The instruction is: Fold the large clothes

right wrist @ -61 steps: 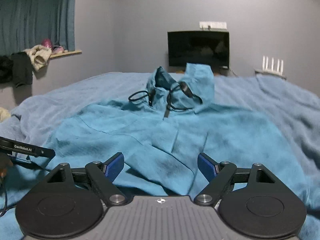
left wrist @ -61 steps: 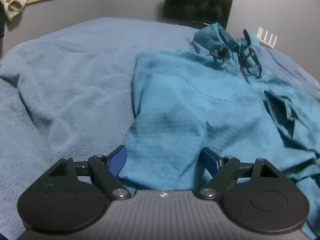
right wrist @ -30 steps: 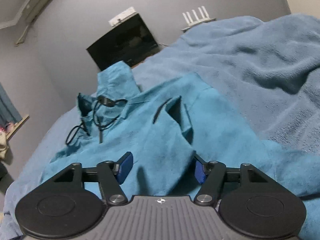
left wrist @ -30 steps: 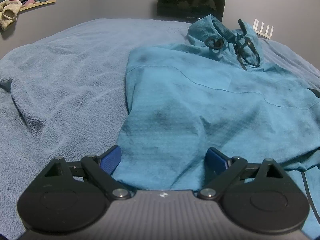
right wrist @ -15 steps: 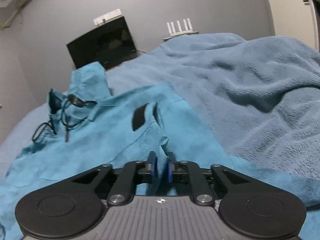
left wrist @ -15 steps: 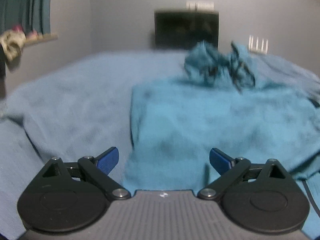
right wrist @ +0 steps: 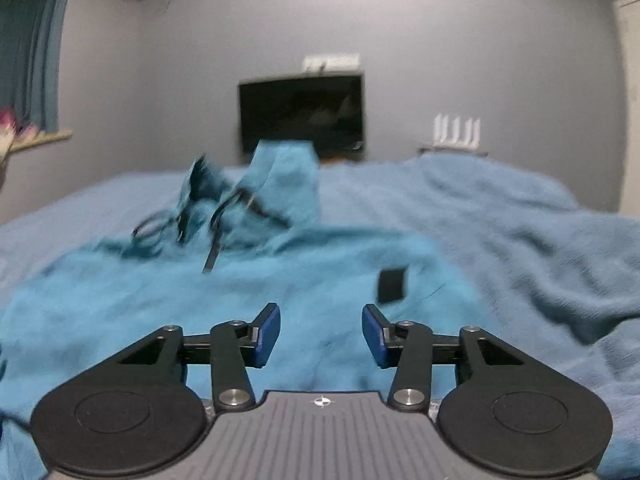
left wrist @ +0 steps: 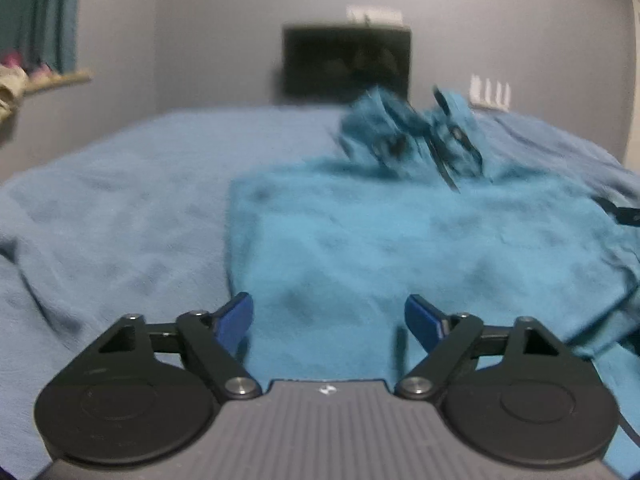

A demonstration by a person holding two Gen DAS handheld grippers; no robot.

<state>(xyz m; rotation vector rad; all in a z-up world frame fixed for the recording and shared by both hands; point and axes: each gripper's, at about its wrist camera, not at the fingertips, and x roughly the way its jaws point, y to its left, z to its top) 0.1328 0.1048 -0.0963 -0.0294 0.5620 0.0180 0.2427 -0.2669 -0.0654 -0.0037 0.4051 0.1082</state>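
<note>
Nearest to us, our left tongs (left wrist: 328, 318) stand wide apart, having just narrowed a little, and the hem of the teal hooded jacket (left wrist: 400, 248) lies in the gap between the blue pads (left wrist: 236, 320) without either pad pressing on it. Our right tongs (right wrist: 321, 334) are apart as well — they have just been opening — and the jacket's cloth lies below and beyond them, not pinched. Both views are somewhat blurred. Seen from the left, the jacket is spread flat across the right half of the bed (left wrist: 112, 208), on a light blue fleecy blanket (right wrist: 540, 248), with its left edge running straight away from us. Seen from the right, a small dark patch (right wrist: 393, 285) shows on the cloth just past the right pad; we cannot tell what it is. Farther off the hood (right wrist: 280, 184) is bunched up and stands higher than the body, with dark drawcords (right wrist: 216, 236) looped and trailing across it. Beyond the bed — against the grey wall — sits a dark screen (right wrist: 302, 114), with a white router (right wrist: 456, 130) to its right, and at far left a blue curtain (left wrist: 44, 16) hangs above a shelf (left wrist: 56, 80).
</note>
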